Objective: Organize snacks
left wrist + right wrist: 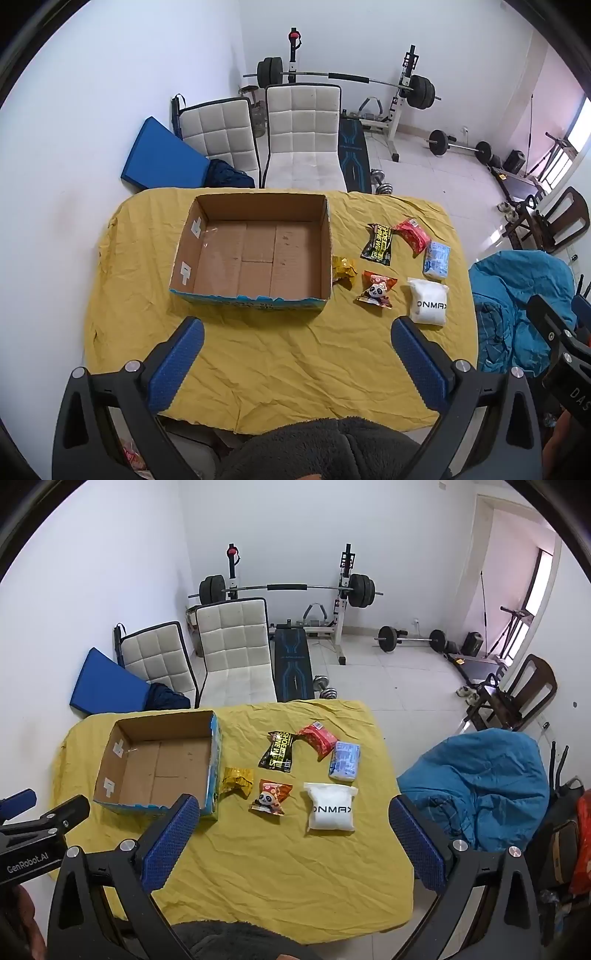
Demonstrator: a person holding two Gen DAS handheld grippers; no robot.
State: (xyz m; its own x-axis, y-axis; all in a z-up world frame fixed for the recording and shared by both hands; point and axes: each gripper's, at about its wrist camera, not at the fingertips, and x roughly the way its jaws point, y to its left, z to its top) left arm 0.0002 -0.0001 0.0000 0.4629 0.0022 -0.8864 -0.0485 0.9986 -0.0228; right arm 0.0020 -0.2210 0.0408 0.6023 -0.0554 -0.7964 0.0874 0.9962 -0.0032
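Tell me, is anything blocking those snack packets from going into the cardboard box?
Nothing visible does. The cardboard box is open-topped and empty, and only bare yellow cloth lies between it and the packets. The yellow packet lies against its right wall. Both grippers, left and right, are open and hold nothing.

left gripper (295, 325) agape, right gripper (293, 803) agape

Open empty cardboard box (255, 251) upright at desk left; six packets flat to its right: yellow (343, 270) touching box, panda (377, 292), white ONMAX (428, 301) nearest, black (378, 239), red (413, 233), pale blue (437, 259) farther right.
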